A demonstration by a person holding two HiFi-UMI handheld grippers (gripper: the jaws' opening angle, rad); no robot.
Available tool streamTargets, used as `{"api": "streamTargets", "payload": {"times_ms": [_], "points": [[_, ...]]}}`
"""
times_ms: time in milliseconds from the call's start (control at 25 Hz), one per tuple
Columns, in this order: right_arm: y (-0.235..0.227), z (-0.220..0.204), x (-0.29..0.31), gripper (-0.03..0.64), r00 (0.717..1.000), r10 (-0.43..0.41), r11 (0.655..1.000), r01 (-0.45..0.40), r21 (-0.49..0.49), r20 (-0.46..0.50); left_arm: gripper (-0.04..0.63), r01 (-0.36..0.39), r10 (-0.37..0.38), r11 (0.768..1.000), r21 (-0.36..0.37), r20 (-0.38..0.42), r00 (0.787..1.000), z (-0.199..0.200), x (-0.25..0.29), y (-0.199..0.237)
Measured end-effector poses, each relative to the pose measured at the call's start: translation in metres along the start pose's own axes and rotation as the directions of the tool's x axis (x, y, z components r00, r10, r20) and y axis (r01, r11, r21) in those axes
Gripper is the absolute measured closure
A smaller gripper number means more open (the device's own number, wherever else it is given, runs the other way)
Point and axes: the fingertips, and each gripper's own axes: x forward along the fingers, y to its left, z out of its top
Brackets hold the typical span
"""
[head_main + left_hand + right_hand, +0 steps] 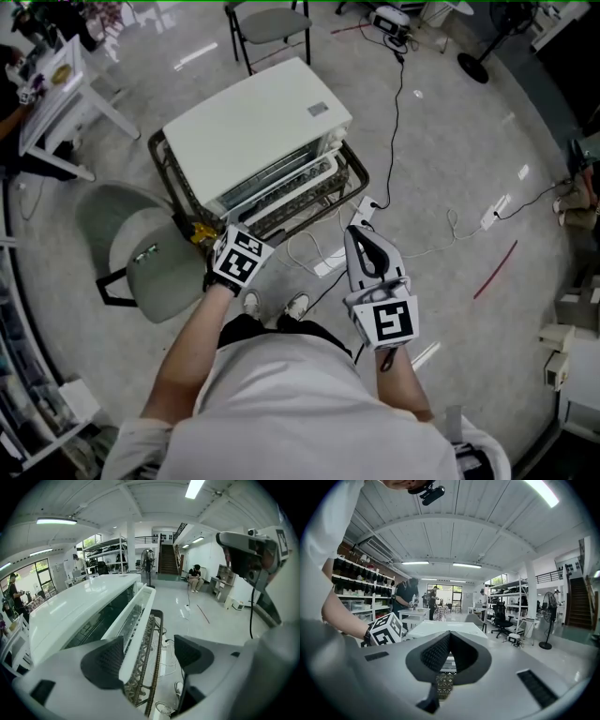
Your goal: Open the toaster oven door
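The left gripper (147,654) is held spread. The upper edge of the door (136,616) is seen running between its jaws, close against the one at frame left and clear of the other. The right gripper (450,651) is kept pressed together and empty, at lower centre of the head view. The toaster oven (253,127) is set in a wire basket (354,176) at upper centre. Its long axis is laid from lower left to upper right, and the door is faced toward the lower right. Open floor (450,150) is left at the right, while a chair (141,248) is crowded in at the left.
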Motion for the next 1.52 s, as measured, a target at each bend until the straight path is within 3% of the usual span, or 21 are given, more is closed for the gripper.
{"api": "streamTargets", "payload": {"times_ms": [160,360,600,760,920,1120,1280,1440,1520], "points": [[-0.002,-0.001,0.004,0.595,1.0,0.011,1.0,-0.011,-0.003,0.004,0.256,0.0,0.0,1.0,0.013,-0.006,1.0,-0.007,0.004,-0.012],[0.002,-0.001,0.007,0.595,1.0,0.03,1.0,-0.029,-0.01,0.005,0.256,0.018,-0.017,0.998,-0.068,0.018,1.0,-0.013,0.006,-0.026],[-0.001,-0.005,0.003,0.595,0.999,0.033,0.999,-0.033,-0.012,-0.007,0.256,-0.008,0.009,0.998,-0.055,0.024,1.0,-0.022,0.011,-0.04],[-0.001,-0.007,0.001,0.595,0.999,0.034,0.999,-0.035,-0.016,-0.012,0.231,0.004,0.005,0.99,-0.139,0.066,0.998,-0.019,0.011,-0.046],[0.0,-0.01,0.0,0.594,0.999,0.036,0.999,-0.037,-0.015,-0.019,0.219,0.041,-0.004,0.956,-0.291,0.126,0.992,-0.016,0.012,-0.047],[-0.001,-0.013,-0.005,0.595,0.999,0.027,0.999,-0.028,-0.019,-0.027,0.218,0.068,-0.012,0.931,-0.359,0.155,0.988,-0.018,0.013,-0.053],[-0.002,-0.016,-0.01,0.594,0.999,0.019,1.0,-0.02,-0.023,-0.033,0.215,0.128,-0.026,0.865,-0.485,0.212,0.977,-0.013,0.014,-0.057],[-0.001,-0.018,-0.014,0.594,0.999,0.012,1.0,-0.013,-0.027,-0.039,0.207,0.144,-0.015,0.833,-0.534,0.238,0.971,-0.013,0.016,-0.06],[-0.001,-0.02,-0.017,0.595,0.999,0.01,0.999,-0.012,-0.03,-0.045,0.205,0.162,-0.011,0.801,-0.576,0.257,0.966,-0.013,0.016,-0.061]]}}
